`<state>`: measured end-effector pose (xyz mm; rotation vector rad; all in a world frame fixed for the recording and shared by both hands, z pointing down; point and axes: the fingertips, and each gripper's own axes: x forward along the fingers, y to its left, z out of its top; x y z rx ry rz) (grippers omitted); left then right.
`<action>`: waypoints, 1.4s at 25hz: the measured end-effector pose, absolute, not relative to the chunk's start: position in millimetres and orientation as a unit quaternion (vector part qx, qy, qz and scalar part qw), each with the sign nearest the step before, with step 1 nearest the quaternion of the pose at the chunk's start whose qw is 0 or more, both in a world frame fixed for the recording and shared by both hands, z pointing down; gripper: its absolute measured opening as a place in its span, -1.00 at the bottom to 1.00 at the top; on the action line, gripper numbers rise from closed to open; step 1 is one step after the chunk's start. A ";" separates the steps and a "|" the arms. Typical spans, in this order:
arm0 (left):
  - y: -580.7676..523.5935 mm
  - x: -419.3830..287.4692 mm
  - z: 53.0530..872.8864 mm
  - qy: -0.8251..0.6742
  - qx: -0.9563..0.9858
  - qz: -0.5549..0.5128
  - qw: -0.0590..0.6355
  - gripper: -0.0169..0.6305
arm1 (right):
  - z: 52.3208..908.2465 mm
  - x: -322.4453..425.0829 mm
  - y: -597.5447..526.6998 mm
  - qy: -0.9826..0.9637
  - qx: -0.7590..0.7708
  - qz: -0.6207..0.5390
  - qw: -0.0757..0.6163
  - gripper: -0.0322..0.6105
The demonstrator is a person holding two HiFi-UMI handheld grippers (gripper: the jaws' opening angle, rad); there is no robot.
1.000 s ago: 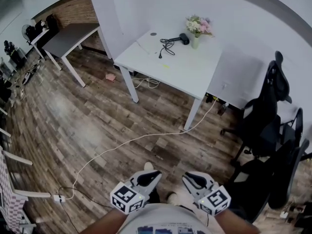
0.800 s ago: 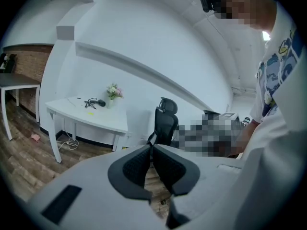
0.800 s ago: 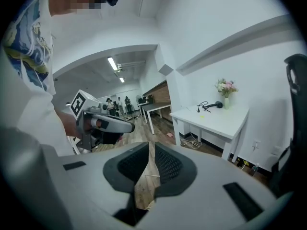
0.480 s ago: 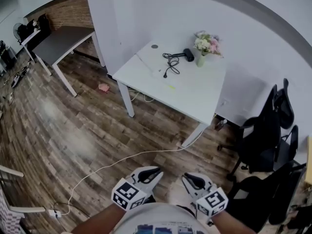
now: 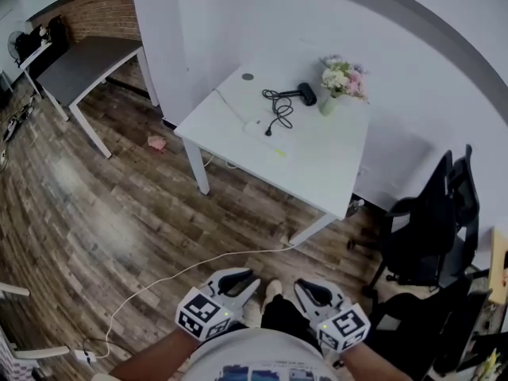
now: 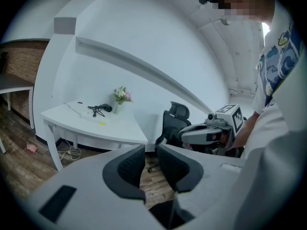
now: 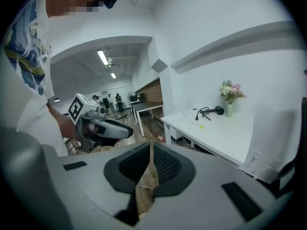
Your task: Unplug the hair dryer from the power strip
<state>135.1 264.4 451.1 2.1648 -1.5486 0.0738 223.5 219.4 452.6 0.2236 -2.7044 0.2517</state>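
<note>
A black hair dryer (image 5: pixel 302 94) lies at the far side of the white table (image 5: pixel 317 165), next to a vase of flowers (image 5: pixel 340 82). Its coiled black cord (image 5: pixel 278 109) ends at a plug (image 5: pixel 270 132) by a white power strip (image 5: pixel 255 125); whether it is plugged in I cannot tell. Both grippers are held low, close to my body and far short of the table. The jaws of the left gripper (image 5: pixel 238 280) (image 6: pixel 151 147) are opening, with nothing between them. My right gripper (image 5: pixel 305 290) (image 7: pixel 151 145) is shut and empty. The hair dryer (image 6: pixel 106 108) (image 7: pixel 218 110) looks small in both gripper views.
A white cable (image 5: pixel 198 267) runs across the wooden floor from the table leg to a socket block (image 5: pixel 83 355). Black office chairs (image 5: pixel 421 236) stand at the right. A grey table (image 5: pixel 79 62) is at the back left, a pink scrap (image 5: pixel 156 142) on the floor.
The view and both grippers have moved closer to the white table. The left gripper's jaws have parted from shut. The right gripper's jaws stay together.
</note>
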 end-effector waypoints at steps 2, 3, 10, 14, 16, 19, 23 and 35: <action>248.9 128.3 453.3 -0.562 0.791 0.027 0.239 -0.72 | 455.8 216.8 205.3 -0.969 0.081 0.097 0.214 -0.82; 240.6 124.8 453.9 -0.562 0.791 0.027 0.239 -0.72 | 457.6 212.9 197.6 -0.969 0.079 0.096 0.214 -0.82; 168.2 93.2 453.9 -0.577 0.779 0.030 0.241 -0.72 | 462.7 177.7 118.7 -0.973 0.055 0.088 0.206 -0.84; 118.8 75.9 453.2 -0.583 0.776 0.042 0.237 -0.72 | 460.2 152.5 64.1 -0.977 0.042 0.076 0.194 -0.84; 93.5 68.5 453.3 -0.588 0.773 0.047 0.236 -0.72 | 463.4 144.9 39.0 -0.976 0.039 0.083 0.197 -0.84; 59.4 59.5 452.8 -0.595 0.765 0.053 0.239 -0.72 | 464.5 134.1 7.8 -0.975 0.032 0.095 0.201 -0.85; 21.6 50.8 454.8 -0.605 0.756 0.057 0.242 -0.72 | 468.5 122.3 -26.5 -0.973 0.019 0.105 0.206 -0.86; -41.1 1.0 464.3 -0.615 0.747 0.052 0.248 -0.72 | 497.2 71.4 -98.8 -0.969 0.028 0.107 0.220 -0.86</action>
